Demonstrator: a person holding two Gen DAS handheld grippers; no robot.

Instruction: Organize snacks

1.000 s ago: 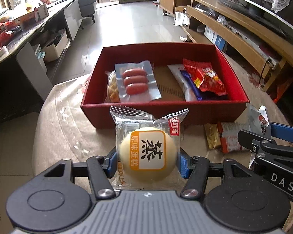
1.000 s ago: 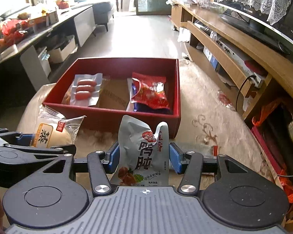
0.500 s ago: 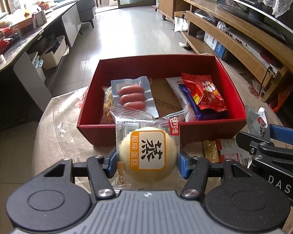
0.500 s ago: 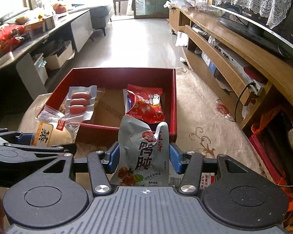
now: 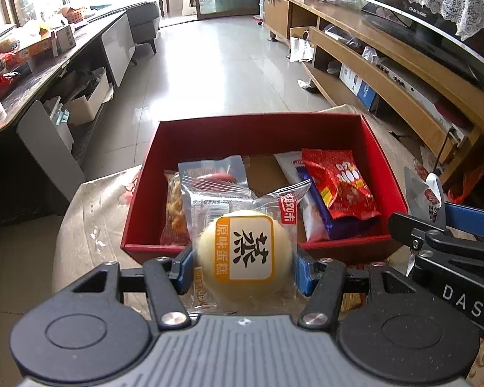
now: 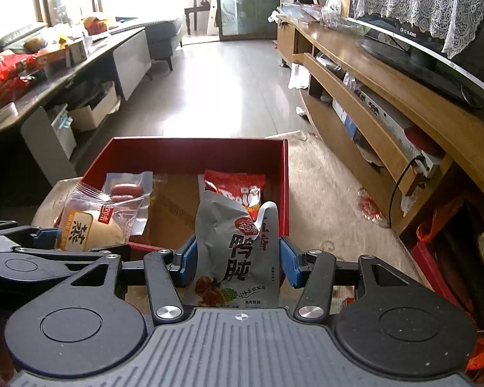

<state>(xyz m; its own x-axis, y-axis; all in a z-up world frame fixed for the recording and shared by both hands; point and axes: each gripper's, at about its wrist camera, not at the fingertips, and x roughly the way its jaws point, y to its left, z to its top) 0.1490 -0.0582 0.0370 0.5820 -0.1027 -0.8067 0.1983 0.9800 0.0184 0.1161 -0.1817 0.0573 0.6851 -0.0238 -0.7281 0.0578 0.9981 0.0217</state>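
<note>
My left gripper [image 5: 243, 262] is shut on a wrapped round yellow cake [image 5: 245, 254] with an orange label, held over the near wall of the red box [image 5: 384, 174]. My right gripper [image 6: 237, 258] is shut on a grey snack pouch [image 6: 238, 251], held just before the box's near right corner [image 6: 285, 174]. Inside the box lie a sausage pack [image 5: 214, 175], a red bag [image 5: 335, 182], a white-and-blue pack [image 5: 306, 200] and an orange-brown snack [image 5: 174, 206]. The cake also shows in the right wrist view [image 6: 90, 225], and the pouch's top in the left wrist view [image 5: 426, 193].
The box stands on a beige cloth-covered table [image 5: 90, 213]. A long wooden TV cabinet [image 6: 387, 96] runs along the right. A cluttered dark table [image 5: 32, 61] runs along the left. Tiled floor [image 5: 209, 74] lies beyond the box.
Both grippers have risen and moved forward with their snacks. The cake now overlaps the box's near wall, and the box sits lower and closer in both views.
</note>
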